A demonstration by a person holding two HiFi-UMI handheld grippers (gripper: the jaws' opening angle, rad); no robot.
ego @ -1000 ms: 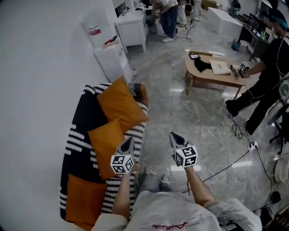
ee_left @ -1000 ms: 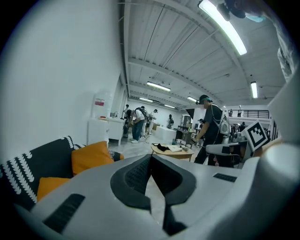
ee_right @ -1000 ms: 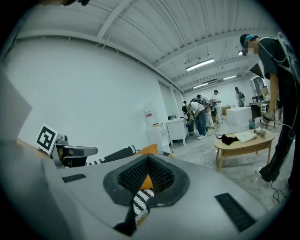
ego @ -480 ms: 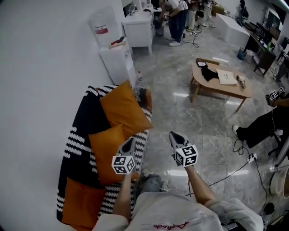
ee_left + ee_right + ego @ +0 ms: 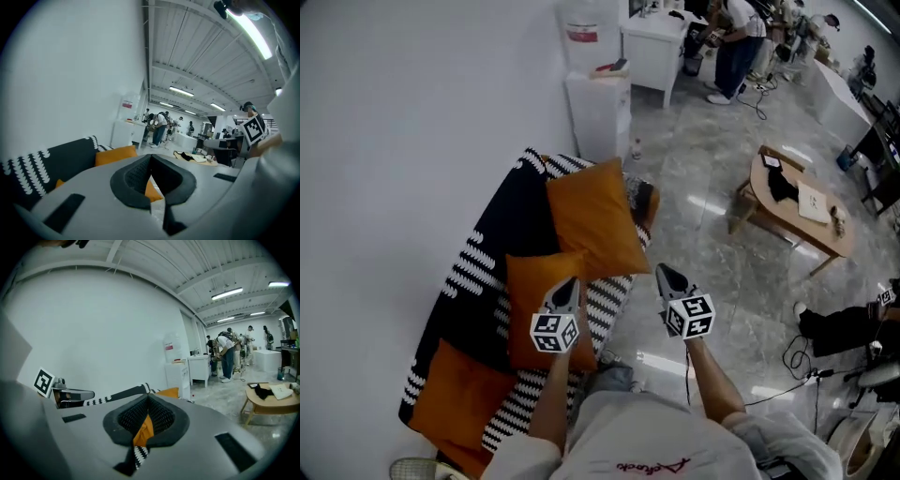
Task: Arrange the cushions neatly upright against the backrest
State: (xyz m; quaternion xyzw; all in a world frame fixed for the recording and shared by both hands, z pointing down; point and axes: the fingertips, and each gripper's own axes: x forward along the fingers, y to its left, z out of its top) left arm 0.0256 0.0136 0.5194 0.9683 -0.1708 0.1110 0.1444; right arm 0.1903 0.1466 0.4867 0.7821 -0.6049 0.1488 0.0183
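Observation:
A black-and-white patterned sofa [image 5: 478, 272] stands against the white wall at the left of the head view. Three orange cushions are on it: a far one [image 5: 595, 220] leaning slantwise, a middle one [image 5: 539, 314], and a near one [image 5: 459, 398]. My left gripper [image 5: 569, 284] hovers over the middle cushion's edge, shut and empty. My right gripper [image 5: 664, 273] is over the floor just off the sofa's front, also shut and empty. In the left gripper view the gripper [image 5: 151, 158] points along the sofa past an orange cushion [image 5: 115, 153]. The right gripper [image 5: 147, 399] faces the sofa backrest [image 5: 117, 393].
A white cabinet [image 5: 600, 108] with a water dispenser [image 5: 584, 33] stands beyond the sofa's far end. A low wooden coffee table [image 5: 797, 202] is on the marble floor to the right. A cable [image 5: 783, 366] runs across the floor; people stand at the back [image 5: 736, 42].
The view has swung toward the sofa, which now sits nearer the centre of the picture. Both grippers travelled along with it, still shut, side by side.

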